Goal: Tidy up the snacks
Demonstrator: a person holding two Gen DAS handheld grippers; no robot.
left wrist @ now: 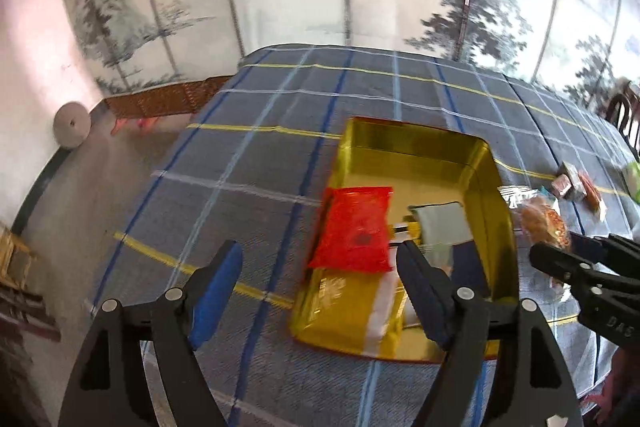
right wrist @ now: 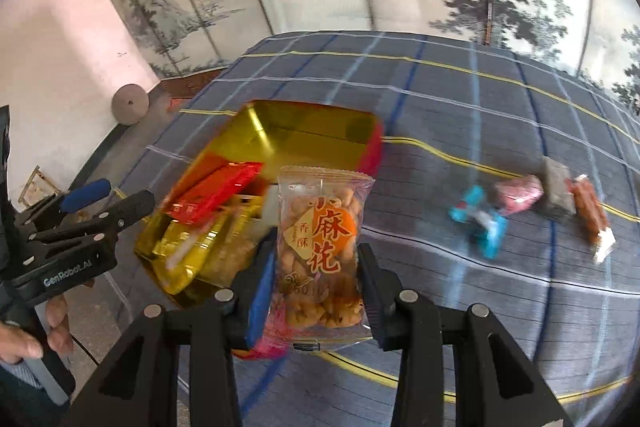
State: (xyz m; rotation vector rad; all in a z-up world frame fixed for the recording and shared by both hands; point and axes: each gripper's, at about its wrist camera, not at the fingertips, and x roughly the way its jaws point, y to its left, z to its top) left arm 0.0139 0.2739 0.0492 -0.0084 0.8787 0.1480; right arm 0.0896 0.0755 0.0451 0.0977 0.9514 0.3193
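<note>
A gold tin box [left wrist: 490,163] [right wrist: 280,119] stands open on the plaid tablecloth. A red snack packet [left wrist: 354,229] [right wrist: 218,191] lies over its left rim, with a pale packet [left wrist: 440,223] and yellow packets inside. My left gripper [left wrist: 320,271] is open and empty above the box's near left corner. My right gripper [right wrist: 316,267] is shut on a clear bag of fried twists [right wrist: 320,247] with an orange label, held just right of the box; the bag also shows in the left wrist view [left wrist: 542,221].
Loose snacks lie on the cloth to the right: a blue wrapper [right wrist: 482,221], a pink one [right wrist: 516,195], a grey block [right wrist: 558,193] and an orange stick pack [right wrist: 590,215]. The table edge drops to the floor on the left. A painted screen stands behind.
</note>
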